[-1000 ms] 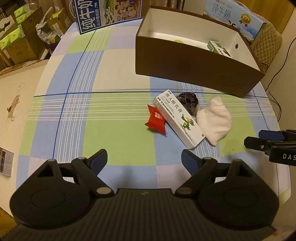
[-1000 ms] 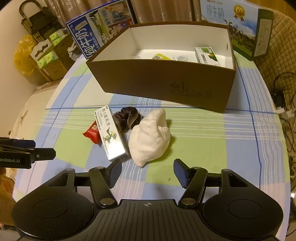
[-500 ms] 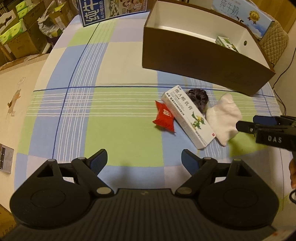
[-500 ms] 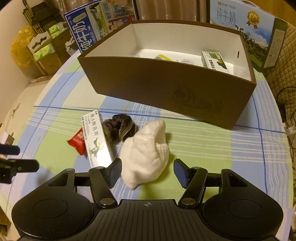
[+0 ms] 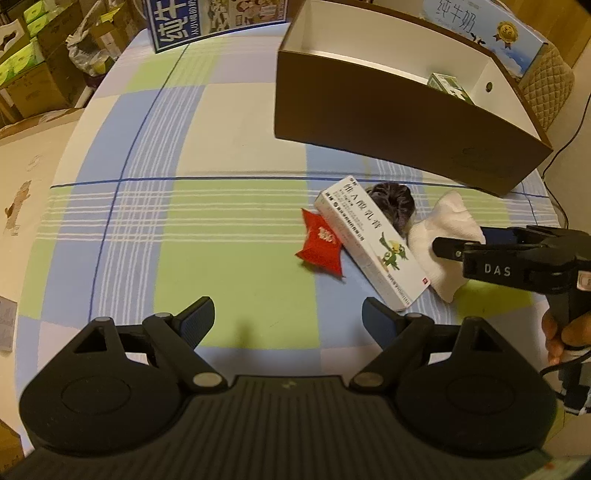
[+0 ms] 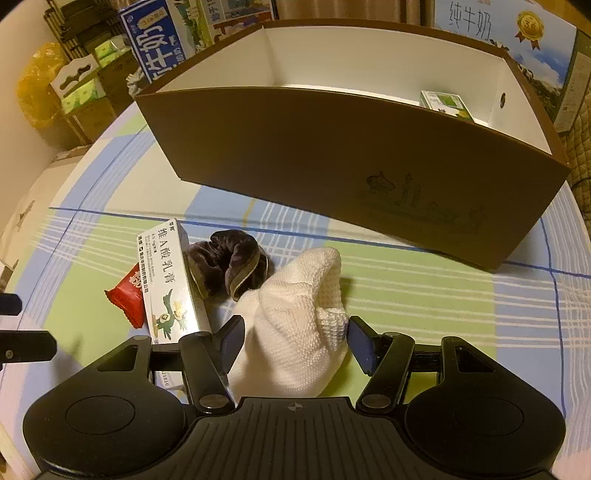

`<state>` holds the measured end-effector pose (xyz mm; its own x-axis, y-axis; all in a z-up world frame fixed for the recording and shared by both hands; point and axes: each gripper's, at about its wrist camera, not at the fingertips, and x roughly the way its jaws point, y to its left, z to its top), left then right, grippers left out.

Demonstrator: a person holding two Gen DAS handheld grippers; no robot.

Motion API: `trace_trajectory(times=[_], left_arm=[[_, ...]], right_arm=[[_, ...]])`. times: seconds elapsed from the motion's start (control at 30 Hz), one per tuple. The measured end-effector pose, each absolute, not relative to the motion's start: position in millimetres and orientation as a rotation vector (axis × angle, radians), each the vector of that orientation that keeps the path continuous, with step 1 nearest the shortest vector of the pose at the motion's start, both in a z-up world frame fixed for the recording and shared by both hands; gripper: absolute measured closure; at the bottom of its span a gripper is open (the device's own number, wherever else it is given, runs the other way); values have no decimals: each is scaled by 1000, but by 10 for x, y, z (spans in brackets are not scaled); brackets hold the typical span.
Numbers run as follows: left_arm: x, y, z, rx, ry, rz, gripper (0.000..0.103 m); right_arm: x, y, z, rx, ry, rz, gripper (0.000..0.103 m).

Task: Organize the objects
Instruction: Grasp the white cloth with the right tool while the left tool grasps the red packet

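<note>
A white knitted cloth (image 6: 295,325) lies on the checked tablecloth between the jaws of my right gripper (image 6: 293,332). The jaws are closing, and the pads stand at the cloth's two sides without squeezing it. Left of the cloth (image 5: 450,221) lie a dark scrunchie (image 6: 229,262), a long white medicine box (image 6: 170,280) and a red packet (image 6: 129,291). My left gripper (image 5: 288,314) hangs open and empty over bare tablecloth, short of the red packet (image 5: 319,243). Behind them stands an open brown box (image 6: 332,155) with a small green carton (image 6: 445,105) inside.
Milk cartons (image 5: 207,18) stand at the table's far edge behind the brown box (image 5: 388,129). Cardboard boxes (image 5: 33,74) crowd the floor at the left. A quilted chair back (image 5: 550,81) is at the right. A hand (image 5: 565,332) holds the right gripper's handle.
My right gripper has come down and forward over the white cloth, so the cloth now sits between its jaws, which have narrowed a little. The left gripper has sunk slightly and stayed open.
</note>
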<state>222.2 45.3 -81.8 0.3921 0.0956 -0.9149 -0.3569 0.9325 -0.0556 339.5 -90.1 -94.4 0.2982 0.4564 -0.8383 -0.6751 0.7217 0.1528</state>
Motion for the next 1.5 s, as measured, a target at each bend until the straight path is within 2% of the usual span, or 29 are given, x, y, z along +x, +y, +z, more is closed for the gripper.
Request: trace_trajectory(times=[0.03, 0.13, 0.2, 0.53, 0.73, 0.8, 0.97, 1.23, 1.5], left_arm=[[2236, 442, -826, -256, 1132, 286, 18], [2286, 410, -857, -231, 1116, 267, 19], [2326, 407, -894, -218, 1108, 250, 19], [2650, 373, -1222, -93, 1116, 180, 25], [2856, 409, -1448, -52, 1160, 133, 36], [2904, 415, -1499, -39, 1168, 120, 43], [2985, 439, -1569, -30, 1168, 104, 47], [2959, 482, -1547, -54, 1142, 76, 75], [2745, 554, -1518, -105, 1149, 121, 76]], right_arm=[[3386, -908, -946, -254, 1014, 761, 62], [3399, -987, -938, -230, 1021, 767, 71], [3406, -1058, -923, -212, 1026, 753, 73], [3576, -1711, -853, -101, 1053, 566, 73], [3605, -2033, -800, -22, 1072, 503, 73], [3595, -2065, -789, -16, 1073, 501, 73], [3616, -2044, -777, -26, 1074, 500, 73], [3631, -1985, -832, -37, 1084, 494, 73], [3598, -1946, -840, -81, 1072, 515, 73]])
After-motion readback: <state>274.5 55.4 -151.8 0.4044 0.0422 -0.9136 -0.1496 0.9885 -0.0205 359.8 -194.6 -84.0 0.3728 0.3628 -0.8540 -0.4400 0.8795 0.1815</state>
